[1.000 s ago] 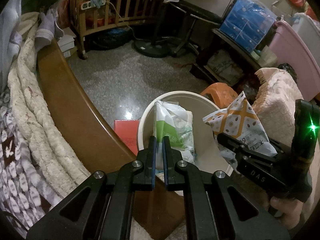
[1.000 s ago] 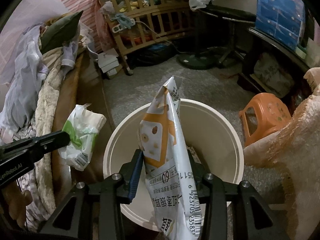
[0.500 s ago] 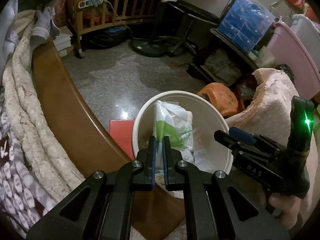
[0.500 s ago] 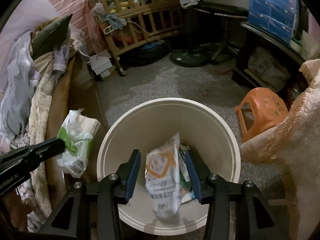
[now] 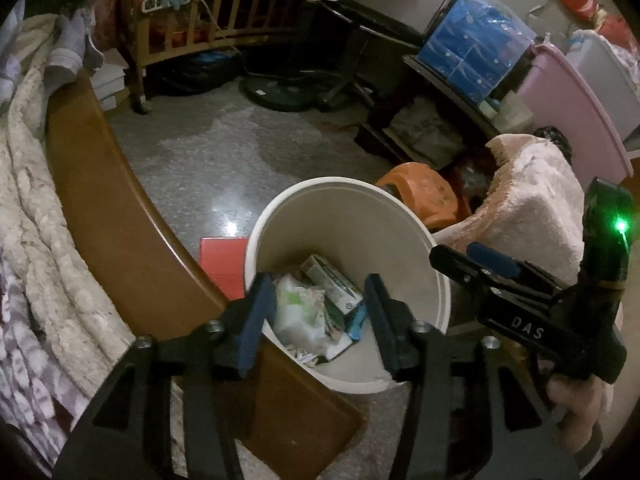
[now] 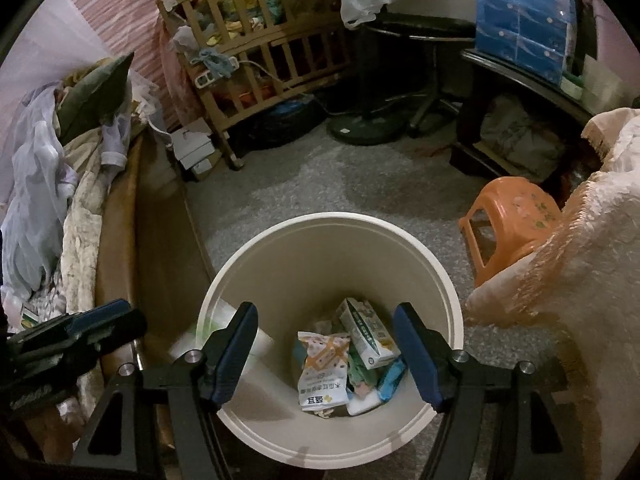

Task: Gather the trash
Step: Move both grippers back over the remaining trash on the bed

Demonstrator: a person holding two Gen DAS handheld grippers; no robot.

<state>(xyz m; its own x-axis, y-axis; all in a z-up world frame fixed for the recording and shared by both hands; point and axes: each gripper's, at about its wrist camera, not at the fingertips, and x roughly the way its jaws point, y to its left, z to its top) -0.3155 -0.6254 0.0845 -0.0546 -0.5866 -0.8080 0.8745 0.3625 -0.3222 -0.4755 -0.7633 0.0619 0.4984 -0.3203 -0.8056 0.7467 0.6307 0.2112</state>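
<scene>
A cream trash bin point(image 6: 332, 219) stands on the floor below both grippers. My right gripper point(image 6: 328, 346) hangs over it, its jaws opening with nothing between them. The orange-and-white snack bag point(image 6: 324, 368) lies at the bin's bottom beside a green-and-white carton point(image 6: 368, 332). My left gripper point(image 5: 320, 314) is over the bin's point(image 5: 340, 184) near-left side, its jaws opening. The white-and-green wipes pack point(image 5: 298, 316) is a blur between them, free of the pads, dropping inside the bin. The right gripper point(image 5: 472, 256) also shows at the bin's right rim, the left gripper point(image 6: 104, 320) left of the bin.
A brown wooden bed frame point(image 5: 120, 240) with bedding runs along the left, touching the bin. A red box point(image 5: 222, 260) lies on the floor by the bin. An orange stool point(image 6: 516, 220) and a pink blanket point(image 6: 580, 280) crowd the right. A wooden crib point(image 6: 272, 60) and fan base point(image 6: 368, 128) stand behind.
My right gripper opened and the snack bag fell into the bin. My left gripper then opened, and the wipes pack slipped from it down into the bin.
</scene>
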